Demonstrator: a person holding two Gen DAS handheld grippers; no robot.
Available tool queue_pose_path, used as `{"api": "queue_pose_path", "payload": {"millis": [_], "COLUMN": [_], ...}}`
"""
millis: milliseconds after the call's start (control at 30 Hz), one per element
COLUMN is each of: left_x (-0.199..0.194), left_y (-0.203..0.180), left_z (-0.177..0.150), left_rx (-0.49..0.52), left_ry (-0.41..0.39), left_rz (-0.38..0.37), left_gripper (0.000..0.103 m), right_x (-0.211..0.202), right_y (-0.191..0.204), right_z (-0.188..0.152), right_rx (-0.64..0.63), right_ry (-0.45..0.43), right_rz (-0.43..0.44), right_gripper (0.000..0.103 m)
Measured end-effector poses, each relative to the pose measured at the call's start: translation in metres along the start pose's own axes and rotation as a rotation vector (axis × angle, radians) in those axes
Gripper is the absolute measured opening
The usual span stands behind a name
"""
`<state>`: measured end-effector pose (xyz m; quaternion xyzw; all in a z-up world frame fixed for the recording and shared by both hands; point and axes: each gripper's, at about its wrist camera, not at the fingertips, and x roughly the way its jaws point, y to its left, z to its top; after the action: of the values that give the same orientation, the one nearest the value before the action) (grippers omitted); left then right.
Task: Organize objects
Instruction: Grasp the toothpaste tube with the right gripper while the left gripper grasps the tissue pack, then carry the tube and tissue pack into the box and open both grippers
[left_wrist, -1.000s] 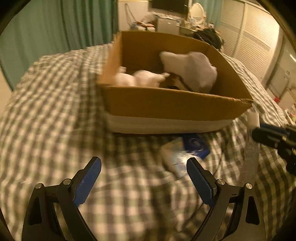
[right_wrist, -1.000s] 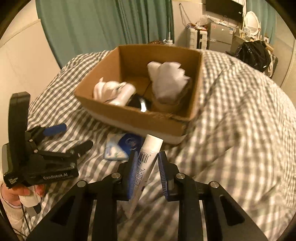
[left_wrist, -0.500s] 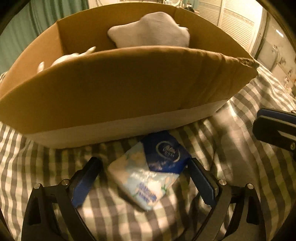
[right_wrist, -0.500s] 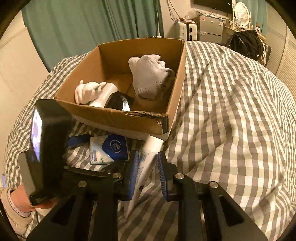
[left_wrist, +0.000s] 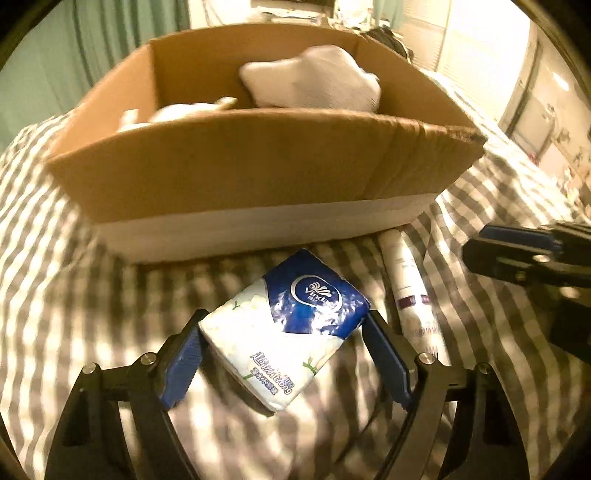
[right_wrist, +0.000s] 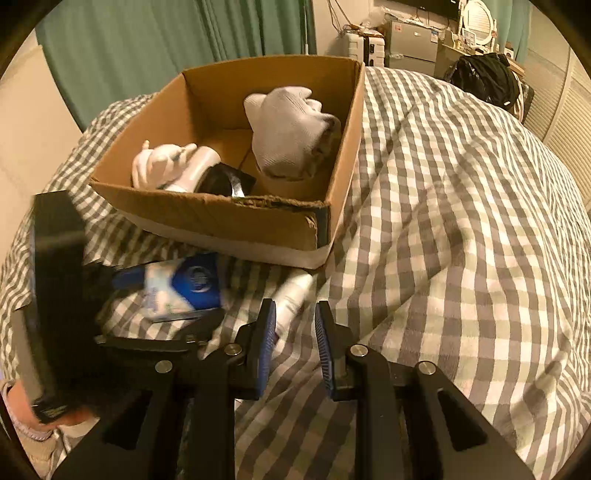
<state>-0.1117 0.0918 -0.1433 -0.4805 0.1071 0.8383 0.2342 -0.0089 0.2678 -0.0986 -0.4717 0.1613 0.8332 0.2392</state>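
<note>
A blue-and-white tissue pack (left_wrist: 288, 328) lies on the checked bedspread in front of a cardboard box (left_wrist: 258, 173). My left gripper (left_wrist: 282, 354) is open, with its jaws on either side of the pack and close to it. A white tube (left_wrist: 406, 291) lies on the bed just right of the pack. My right gripper (right_wrist: 294, 347) is open and empty, with the tube (right_wrist: 293, 295) lying just ahead of its left finger. The pack also shows in the right wrist view (right_wrist: 181, 291).
The box (right_wrist: 236, 218) holds a grey glove (right_wrist: 291, 129), a white glove (right_wrist: 162, 162) and a dark object (right_wrist: 225, 181). The left gripper body (right_wrist: 55, 295) fills the left of the right wrist view. Checked bedspread (right_wrist: 461, 240) spreads to the right.
My right gripper has opened and let go of the white tube, which now lies on the bed. My left gripper has closed in around the tissue pack.
</note>
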Motion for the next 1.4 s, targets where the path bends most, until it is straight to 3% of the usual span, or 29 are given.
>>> {"api": "queue_pose_path", "payload": {"millis": [233, 467, 733, 800, 833, 967, 1400], "left_x": [-0.039, -0.047, -0.043, -0.040, -0.040, -0.045, -0.071], "left_y": [0.033, 0.048, 0.049, 0.047, 0.048, 0.045, 0.038], "left_z": [-0.009, -0.008, -0.015, -0.014, -0.015, -0.017, -0.023], "left_rx": [-0.097, -0.131, -0.143, -0.141, -0.140, -0.139, -0.147], "left_ry": [-0.092, -0.131, -0.129, -0.133, -0.136, -0.145, -0.173], "left_rz": [0.073, 0.158, 0.132, 0.121, 0.117, 0.104, 0.086], "left_gripper": [0.085, 0.085, 0.085, 0.085, 0.085, 0.085, 0.085], "right_x": [0.011, 0.044, 0.073, 0.075, 0.074, 0.064, -0.008], "right_y": [0.014, 0.035, 0.036, 0.036, 0.036, 0.038, 0.050], "right_z": [0.000, 0.006, 0.002, 0.001, 0.000, -0.004, -0.024], "right_rx": [-0.021, -0.032, -0.037, -0.043, -0.045, -0.057, -0.103], "right_ry": [0.028, 0.110, 0.195, 0.199, 0.196, 0.168, 0.032], "right_rz": [-0.032, -0.074, -0.150, -0.144, -0.137, -0.123, 0.018], "right_gripper": [0.049, 0.050, 0.050, 0.048, 0.037, 0.026, 0.024]}}
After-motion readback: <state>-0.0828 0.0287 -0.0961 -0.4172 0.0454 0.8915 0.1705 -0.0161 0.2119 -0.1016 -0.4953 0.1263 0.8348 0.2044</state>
